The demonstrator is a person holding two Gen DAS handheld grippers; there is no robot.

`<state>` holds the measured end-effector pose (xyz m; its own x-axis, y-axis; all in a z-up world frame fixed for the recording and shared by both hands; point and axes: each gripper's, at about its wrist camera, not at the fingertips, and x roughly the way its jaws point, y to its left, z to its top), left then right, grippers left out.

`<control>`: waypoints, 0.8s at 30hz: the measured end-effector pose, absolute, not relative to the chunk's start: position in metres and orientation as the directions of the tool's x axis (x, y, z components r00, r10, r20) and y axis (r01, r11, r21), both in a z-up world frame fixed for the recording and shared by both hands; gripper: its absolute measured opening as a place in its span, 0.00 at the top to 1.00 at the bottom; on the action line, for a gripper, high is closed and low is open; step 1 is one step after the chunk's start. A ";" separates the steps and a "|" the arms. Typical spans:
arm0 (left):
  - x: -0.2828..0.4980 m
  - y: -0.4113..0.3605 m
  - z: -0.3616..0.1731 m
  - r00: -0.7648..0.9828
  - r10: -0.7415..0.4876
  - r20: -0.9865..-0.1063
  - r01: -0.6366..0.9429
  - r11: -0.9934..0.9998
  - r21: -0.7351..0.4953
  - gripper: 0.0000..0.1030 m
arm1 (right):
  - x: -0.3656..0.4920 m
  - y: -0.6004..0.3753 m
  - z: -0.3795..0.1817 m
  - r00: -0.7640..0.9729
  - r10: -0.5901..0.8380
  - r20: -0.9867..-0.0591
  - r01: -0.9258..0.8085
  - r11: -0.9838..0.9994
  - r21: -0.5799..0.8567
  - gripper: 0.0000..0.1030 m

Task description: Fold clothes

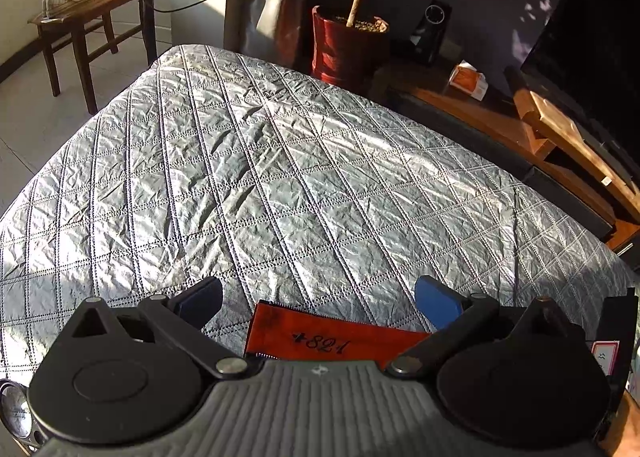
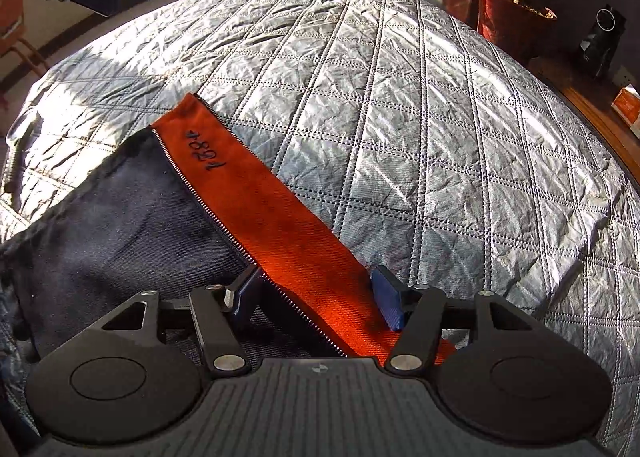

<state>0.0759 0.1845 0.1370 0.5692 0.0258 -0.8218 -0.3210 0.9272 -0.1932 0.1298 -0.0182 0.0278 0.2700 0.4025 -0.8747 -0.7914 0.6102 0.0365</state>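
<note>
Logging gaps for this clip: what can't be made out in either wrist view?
- Dark denim garment: right wrist view, its near part is hidden behind the right gripper and it runs past the left edge.
- Orange fabric strip with handwritten digits: left wrist view, mostly covered by the left gripper.
- Small white label: left wrist view, too small to read.

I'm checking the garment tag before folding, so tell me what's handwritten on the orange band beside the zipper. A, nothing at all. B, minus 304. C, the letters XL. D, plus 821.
D: the orange band carries dark handwritten marks reading plus 821, seen near its far end in the right wrist view and again between the left gripper fingers in the left wrist view.
</note>
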 end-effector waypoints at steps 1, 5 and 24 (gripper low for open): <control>0.076 0.185 0.137 0.569 0.024 -0.822 -0.321 0.927 -0.196 0.01 | 0.131 -0.017 0.030 0.277 0.395 -0.876 -0.789 0.613 0.027 0.87; 0.076 0.183 0.137 0.568 0.019 -0.823 -0.319 0.927 -0.199 0.01 | 0.133 -0.008 0.037 0.339 0.359 -0.869 -0.802 0.593 -0.068 0.95; 0.075 0.178 0.137 0.570 0.014 -0.822 -0.313 0.928 -0.201 0.01 | 0.038 -0.320 0.048 0.628 -0.047 -0.777 0.123 0.992 0.040 0.39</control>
